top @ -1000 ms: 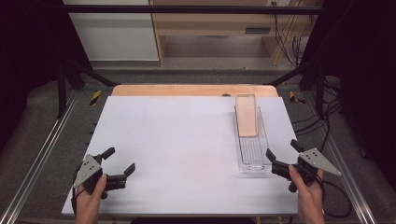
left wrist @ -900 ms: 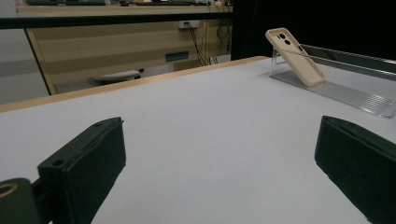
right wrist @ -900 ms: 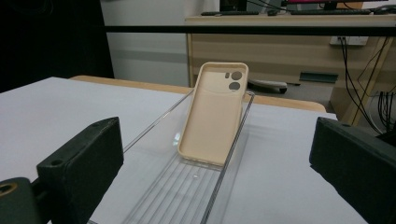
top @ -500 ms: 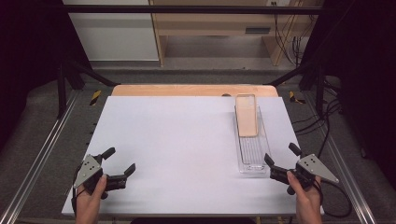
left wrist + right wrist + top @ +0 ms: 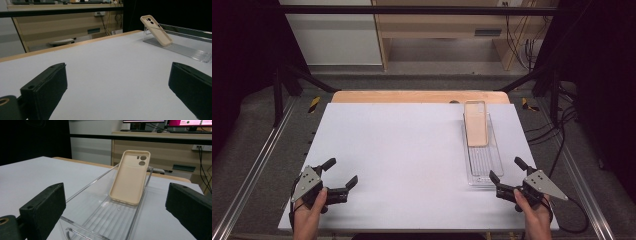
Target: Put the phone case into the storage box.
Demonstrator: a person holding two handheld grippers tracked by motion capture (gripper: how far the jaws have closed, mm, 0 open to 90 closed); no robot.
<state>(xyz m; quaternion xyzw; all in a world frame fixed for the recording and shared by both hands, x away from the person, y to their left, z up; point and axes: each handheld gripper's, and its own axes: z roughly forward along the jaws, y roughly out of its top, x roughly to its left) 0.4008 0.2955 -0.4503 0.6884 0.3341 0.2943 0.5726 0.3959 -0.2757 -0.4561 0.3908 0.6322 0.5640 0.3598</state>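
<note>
A beige phone case (image 5: 475, 122) leans upright against the far end of a clear plastic tray (image 5: 484, 165) on the right side of the white table (image 5: 412, 150). My right gripper (image 5: 504, 168) is open just at the tray's near end. In the right gripper view, the case (image 5: 130, 178) and the tray (image 5: 100, 220) lie between and beyond its wide-apart jaws. My left gripper (image 5: 343, 170) is open at the table's near left corner with nothing between its jaws. From the left gripper view, the case (image 5: 156, 30) and tray (image 5: 185, 50) are far off.
A wooden strip (image 5: 419, 96) runs along the table's far edge. Metal rails (image 5: 257, 170) flank both sides, and cables (image 5: 562, 135) trail at the right. A wooden bench (image 5: 452, 30) stands beyond the table.
My right gripper has drifted slightly left and toward the near edge, staying open. The left gripper, the tray and the case have not moved.
</note>
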